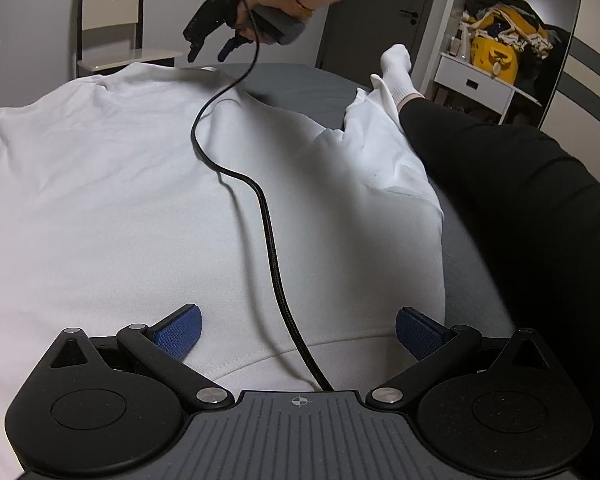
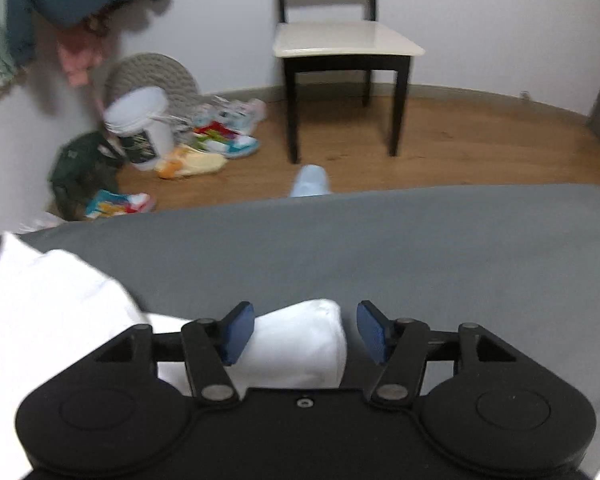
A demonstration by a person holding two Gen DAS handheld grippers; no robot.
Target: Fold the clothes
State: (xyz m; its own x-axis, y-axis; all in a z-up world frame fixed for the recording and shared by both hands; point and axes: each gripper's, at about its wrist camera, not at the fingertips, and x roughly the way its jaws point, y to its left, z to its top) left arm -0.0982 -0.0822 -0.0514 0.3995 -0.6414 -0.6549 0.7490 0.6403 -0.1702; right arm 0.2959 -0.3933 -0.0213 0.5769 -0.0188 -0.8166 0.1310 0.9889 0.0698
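The grey bed (image 1: 300, 84) carries a white shirt (image 1: 120, 200) spread flat across it, long axis running from the near hem away toward the far edge by the chair (image 2: 340, 40), one sleeve (image 1: 384, 152) angling right against the person's black-clad leg (image 1: 500, 168). A black cable (image 1: 260, 208) snakes over the cloth. Left gripper (image 1: 298, 334) hovers at the hem, jaws spread wide, empty. Right gripper (image 2: 306, 332) hangs above the far end, jaws apart around a white fold, not gripping.
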